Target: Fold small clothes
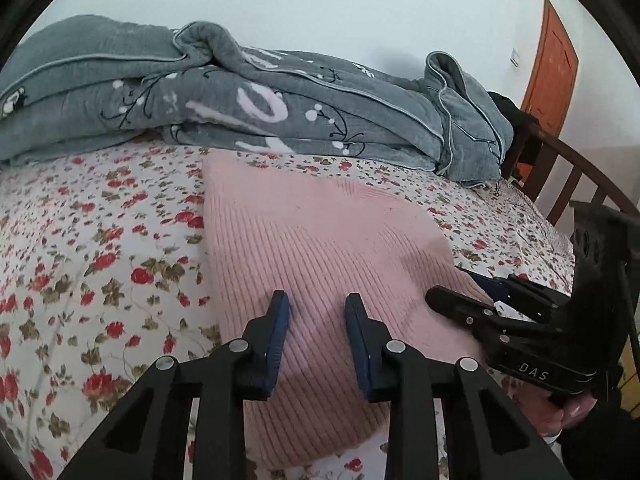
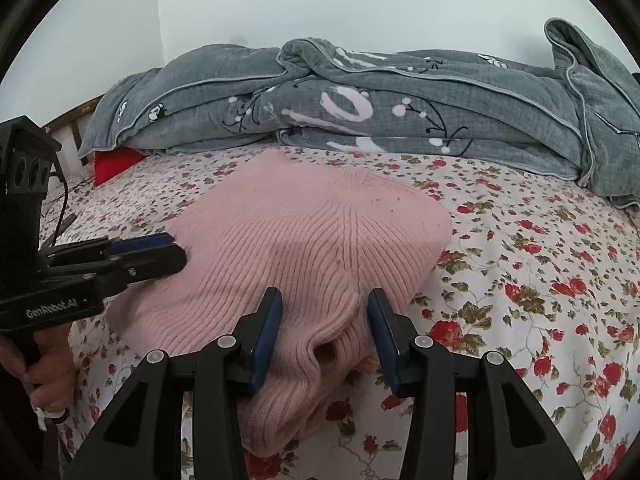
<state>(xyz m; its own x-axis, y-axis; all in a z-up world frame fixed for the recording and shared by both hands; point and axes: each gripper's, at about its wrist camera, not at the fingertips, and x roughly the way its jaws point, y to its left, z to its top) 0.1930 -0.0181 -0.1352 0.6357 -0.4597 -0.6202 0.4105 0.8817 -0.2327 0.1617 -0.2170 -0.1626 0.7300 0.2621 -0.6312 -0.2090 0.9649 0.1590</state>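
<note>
Floral-sheet bed (image 2: 540, 264), grey quilt (image 2: 400, 112) behind | pink knit garment (image 2: 304, 240) lies folded mid-bed | left hand-held gripper (image 1: 316, 304) jaws apart over near edge, gripping nothing | right hand-held gripper (image 2: 324, 300) spread around bunched near hem, unpinched | step: mid-fold, regrasp | next: pinch hem, fold away.

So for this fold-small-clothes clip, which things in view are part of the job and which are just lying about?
Part of the job:
- pink knit garment
- left gripper
- right gripper

Just lying about:
- grey quilt bunched along the wall
- floral bedsheet
- red item under the quilt's edge
- orange door
- wooden bed rail
</note>
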